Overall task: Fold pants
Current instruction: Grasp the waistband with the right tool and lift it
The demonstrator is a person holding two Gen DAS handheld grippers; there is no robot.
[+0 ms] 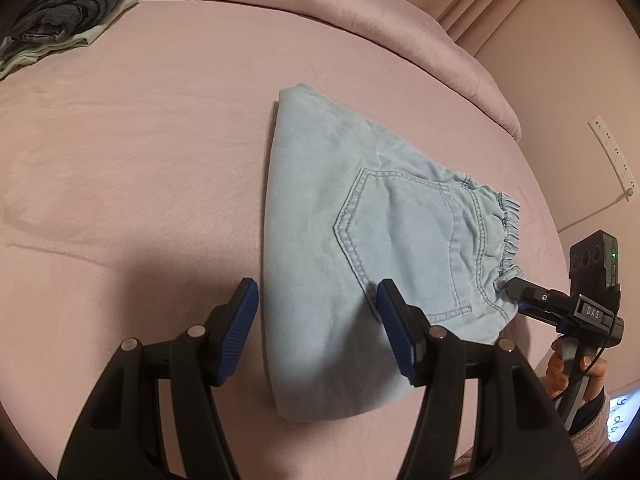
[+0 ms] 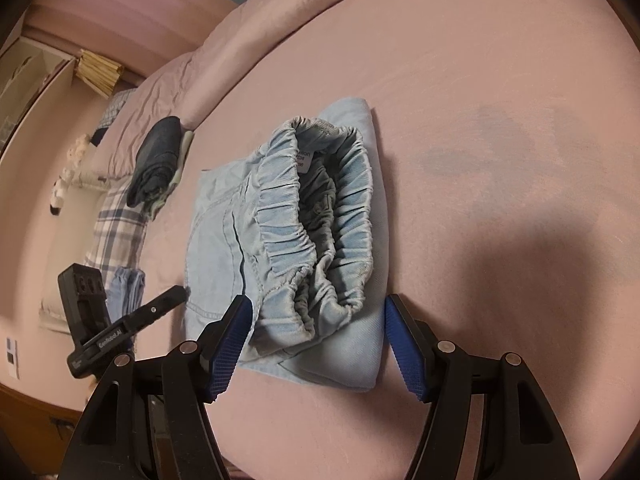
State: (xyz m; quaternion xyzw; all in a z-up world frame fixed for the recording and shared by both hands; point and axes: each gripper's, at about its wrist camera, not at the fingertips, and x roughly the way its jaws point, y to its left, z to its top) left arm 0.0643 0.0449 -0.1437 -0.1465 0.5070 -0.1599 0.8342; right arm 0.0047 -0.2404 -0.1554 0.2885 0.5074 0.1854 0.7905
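Light blue denim pants [image 1: 340, 240] lie folded on the pink bed, back pocket up, elastic waistband toward the right. In the right wrist view the pants [image 2: 224, 240] show their gathered waistband [image 2: 320, 232] facing me. My left gripper [image 1: 316, 300] is open, its jaws straddling the pants' left edge just above the fabric. My right gripper [image 2: 318, 316] is open, its jaws either side of the waistband end. The right gripper also shows in the left wrist view [image 1: 516, 288] at the waistband corner. The left gripper shows in the right wrist view [image 2: 176, 298] by the pants' side.
A stack of folded dark clothes [image 1: 68, 8] lies at the bed's far left corner, also in the right wrist view [image 2: 156, 160]. A rolled pink duvet [image 1: 360, 12] runs along the back. A plaid pillow [image 2: 116, 224] and more blue fabric lie beyond the bed edge.
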